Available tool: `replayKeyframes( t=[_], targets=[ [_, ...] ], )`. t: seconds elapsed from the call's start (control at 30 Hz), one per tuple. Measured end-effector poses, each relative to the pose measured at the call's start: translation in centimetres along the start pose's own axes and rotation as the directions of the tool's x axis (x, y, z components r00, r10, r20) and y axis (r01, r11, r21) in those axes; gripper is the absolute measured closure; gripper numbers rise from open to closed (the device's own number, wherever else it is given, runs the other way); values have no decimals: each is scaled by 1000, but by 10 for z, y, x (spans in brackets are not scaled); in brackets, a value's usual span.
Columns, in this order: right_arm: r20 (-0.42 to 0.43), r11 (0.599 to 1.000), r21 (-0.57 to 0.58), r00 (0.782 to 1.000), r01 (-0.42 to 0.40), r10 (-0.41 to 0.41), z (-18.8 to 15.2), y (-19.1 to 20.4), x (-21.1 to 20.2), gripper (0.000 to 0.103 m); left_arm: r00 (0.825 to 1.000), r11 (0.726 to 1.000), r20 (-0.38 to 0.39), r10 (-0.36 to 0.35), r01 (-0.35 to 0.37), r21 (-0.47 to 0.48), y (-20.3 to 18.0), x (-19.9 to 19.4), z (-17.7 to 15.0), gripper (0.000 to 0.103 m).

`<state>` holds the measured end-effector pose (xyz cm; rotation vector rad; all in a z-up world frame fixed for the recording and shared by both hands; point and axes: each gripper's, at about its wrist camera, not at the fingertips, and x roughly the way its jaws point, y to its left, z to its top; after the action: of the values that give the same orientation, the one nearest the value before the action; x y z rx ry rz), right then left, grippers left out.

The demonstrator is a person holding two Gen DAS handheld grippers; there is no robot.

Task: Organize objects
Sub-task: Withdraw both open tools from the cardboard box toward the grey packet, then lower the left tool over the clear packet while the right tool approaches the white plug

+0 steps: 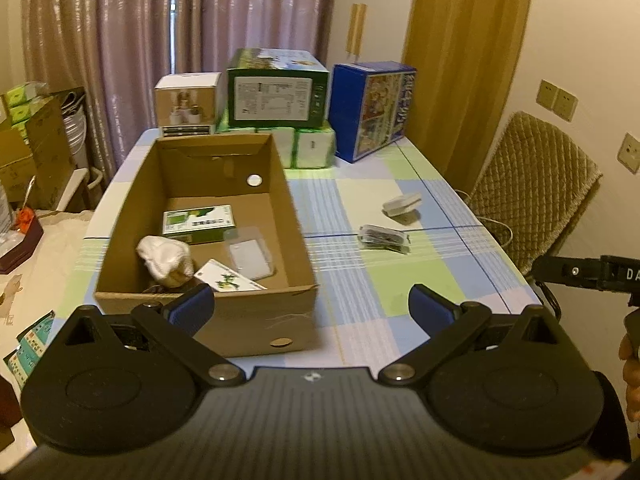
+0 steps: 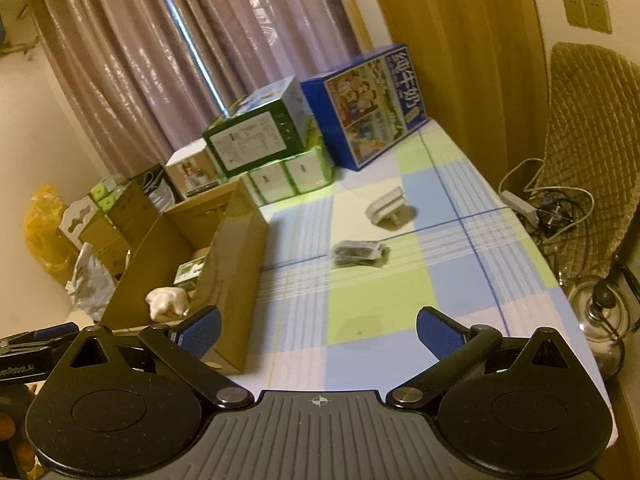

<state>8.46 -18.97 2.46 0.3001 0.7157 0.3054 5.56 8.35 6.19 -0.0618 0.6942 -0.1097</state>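
An open cardboard box stands on the left of the checked table. Inside it lie a green-and-white carton, a white cloth bundle, a clear plastic packet and a white card. On the tablecloth to the right lie a dark clear-wrapped packet and, farther back, a small white device. My left gripper hovers open over the box's near right corner. My right gripper is open over the bare cloth, well short of the packet.
At the table's far end stand a blue carton, a green carton on tissue packs, and a small white box. A padded chair and cables sit right. Boxes crowd the left side.
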Motion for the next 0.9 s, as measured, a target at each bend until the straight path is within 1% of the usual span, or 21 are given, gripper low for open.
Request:
replayKeyframes(
  t=[0.37,0.57,0.63,0.7,0.77,0.87,0.9],
  targets=[
    [16,999,25,999,45,-46,5,-35,-5,2,999,997,-21,-48,49,62,-37,26,12,1],
    [15,998,7,998,66,-66,12,-53,-2,2,996,983,-47,-80,87,165,-65,54,24,1],
    [10,997,-9,997,73,-73,14,-58,2,2,993,974,-66,-101,112,197,-73,67,29,1],
    [3,996,-36,997,76,-76,18,-63,9,2,990,962,-84,-110,128,242,-81,80,33,2],
    [-9,994,-78,997,72,-73,24,-66,18,2,988,940,-105,-115,142,311,-89,93,39,2],
    [-34,987,-151,998,47,-53,34,-70,34,2,979,897,-145,-142,189,399,-97,116,48,3],
    [-42,984,-172,998,40,-47,36,-72,39,2,975,878,-163,-149,206,432,-99,126,51,3]
  ],
)
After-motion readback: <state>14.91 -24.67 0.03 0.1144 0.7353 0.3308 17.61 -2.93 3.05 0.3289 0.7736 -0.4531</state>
